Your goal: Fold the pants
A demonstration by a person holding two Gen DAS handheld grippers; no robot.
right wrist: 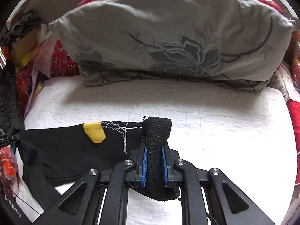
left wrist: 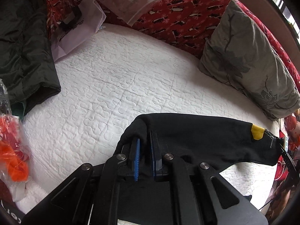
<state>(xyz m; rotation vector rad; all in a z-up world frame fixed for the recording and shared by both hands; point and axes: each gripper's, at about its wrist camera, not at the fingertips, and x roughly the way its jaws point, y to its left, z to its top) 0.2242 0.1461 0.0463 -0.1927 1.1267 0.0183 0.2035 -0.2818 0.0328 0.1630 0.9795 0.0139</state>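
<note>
Black pants [right wrist: 61, 150] stretched betw. left gripper [left wrist: 145, 146] & right gripper [right wrist: 154, 142], both clamped on fabric, above white quilt [left wrist: 116, 86]

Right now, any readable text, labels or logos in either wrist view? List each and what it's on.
"ker": a partial, sideways fragment on a dark object at the lower-left edge of the right wrist view; the rest is cut off.
Dark print on the white bag: too blurred to read.
White line drawing beside the yellow patch on the black pants: a graphic, no letters legible.
</note>
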